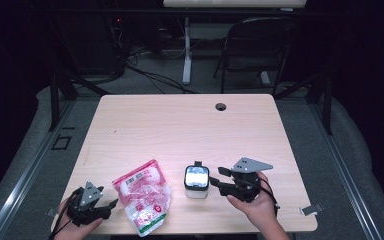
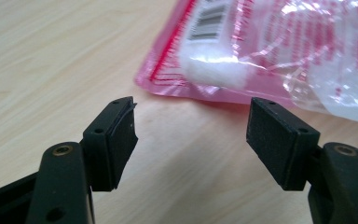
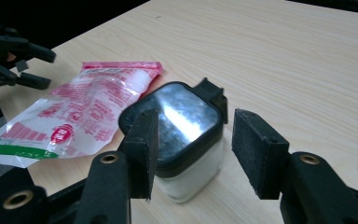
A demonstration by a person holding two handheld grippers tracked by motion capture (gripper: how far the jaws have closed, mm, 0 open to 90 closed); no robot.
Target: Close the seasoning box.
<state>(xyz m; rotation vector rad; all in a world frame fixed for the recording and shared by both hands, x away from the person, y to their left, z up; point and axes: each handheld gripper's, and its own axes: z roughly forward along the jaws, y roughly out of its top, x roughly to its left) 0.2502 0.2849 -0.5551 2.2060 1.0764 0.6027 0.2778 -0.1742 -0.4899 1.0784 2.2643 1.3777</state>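
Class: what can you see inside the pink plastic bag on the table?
Through the pink plastic bag's clear parts, a white lump shows near the barcode end. Print and glare hide the rest, so any further contents cannot be told.

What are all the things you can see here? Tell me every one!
plastic bag: one, pink and clear with white stuff inside, near edge of the table, left of the jar
jar: one, whitish with a black lid, near edge, right of the bag
table: one, light wood, with a round hole near its far edge
folding chair: one, dark, on the floor beyond the table
left gripper: one, black, open, beside the bag
right gripper: one, black, open, beside the jar
hands: two, holding the grippers at the near edge
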